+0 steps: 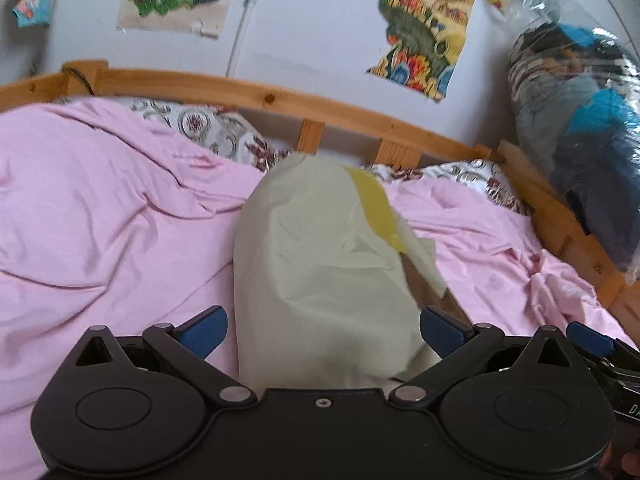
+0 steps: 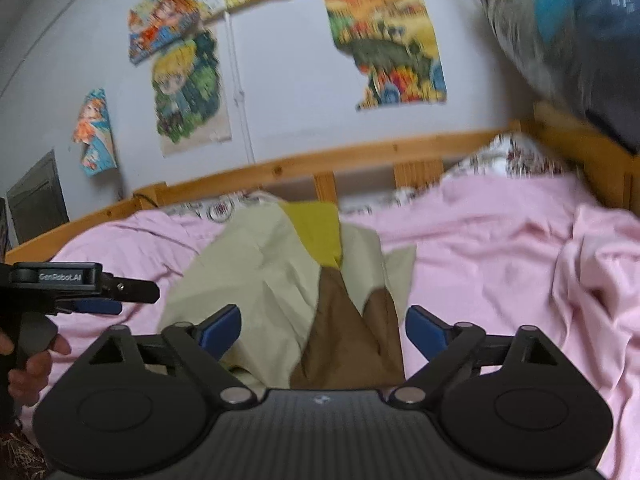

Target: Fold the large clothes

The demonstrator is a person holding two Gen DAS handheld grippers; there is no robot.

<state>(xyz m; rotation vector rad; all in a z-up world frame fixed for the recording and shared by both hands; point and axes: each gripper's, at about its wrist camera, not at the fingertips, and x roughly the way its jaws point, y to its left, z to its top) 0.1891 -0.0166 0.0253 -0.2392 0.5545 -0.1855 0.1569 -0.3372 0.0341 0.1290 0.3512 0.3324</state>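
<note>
While both tools stand released, I have the garment (image 2: 276, 280) lying on the pink sheet (image 2: 500, 248), a narrow folded stack running from my grippers toward the wooden bed rail (image 2: 320, 156). My left gripper (image 1: 322, 330) has its blue pads spread wide, one either side of the cloth's near end, with nothing pinched between them. My right gripper (image 2: 324, 330) is likewise spread, straddling the near end where a brown panel (image 2: 348, 344) shows beside the pale beige; a yellow strip (image 2: 316, 232) lies at the end nearer the rail.

My worry is the fold itself. On the right side of the garment, loose flaps sit over the brown panel, uneven and not squared, so I judge they could slide open if a pad catches them. The sheet under the garment is rumpled, and a careless grab could pinch sheet together with cloth and drag the stack askew. Both views are blurred, so I cannot tell how many layers lie there.
</note>
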